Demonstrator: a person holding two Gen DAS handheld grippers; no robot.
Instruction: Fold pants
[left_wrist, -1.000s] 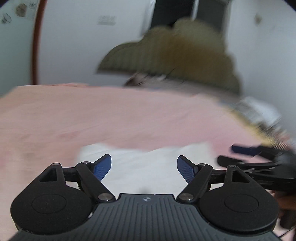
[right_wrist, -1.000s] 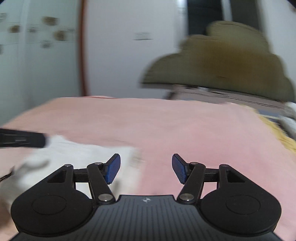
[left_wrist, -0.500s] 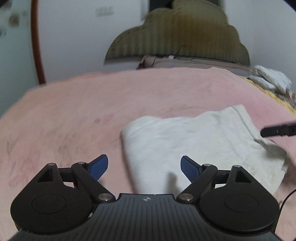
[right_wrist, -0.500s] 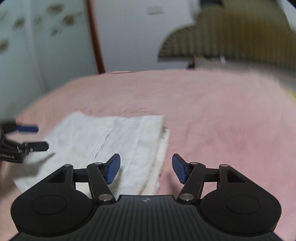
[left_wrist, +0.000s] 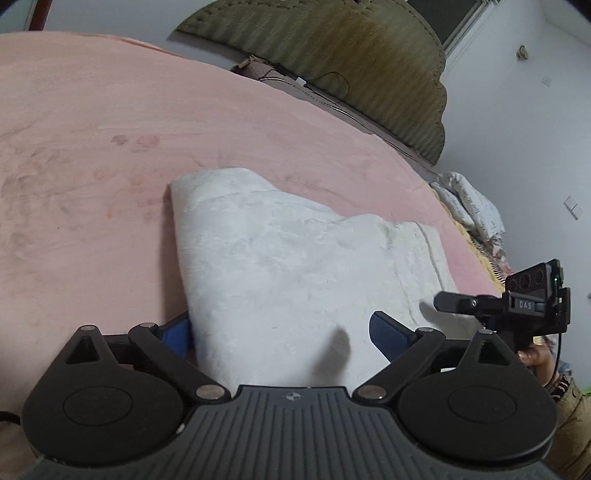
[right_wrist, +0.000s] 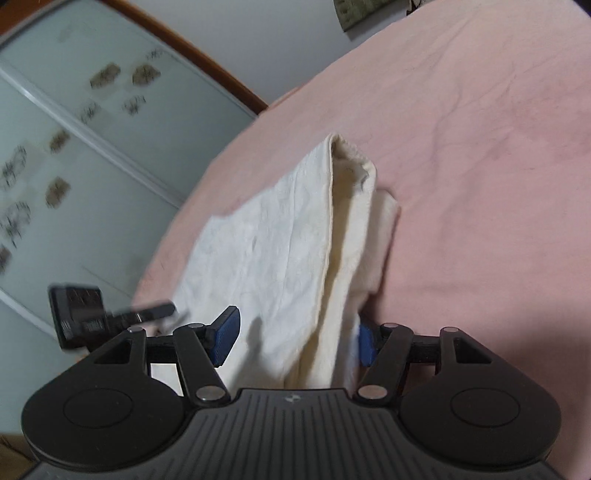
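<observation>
In the left wrist view, the pink bedspread (left_wrist: 110, 110) fills the left and upper centre of the frame. The folded white pants (left_wrist: 288, 266) lie on it in the middle, running toward the lower right. The left gripper (left_wrist: 280, 334) sits at the bottom; its jaws are opening, spread wide, with the near edge of the pants between them and neither blue pad pressing the cloth. An olive headboard (left_wrist: 351, 66) rises at the upper centre. At the right edge the other handheld tool and a hand (left_wrist: 537, 356) appear.

In the right wrist view, a glass door (right_wrist: 74, 166) fills the left. The pants (right_wrist: 288, 251) run from centre down to the right gripper (right_wrist: 295, 339), whose jaws stand partly apart, astride the layered edge without clamping it.
</observation>
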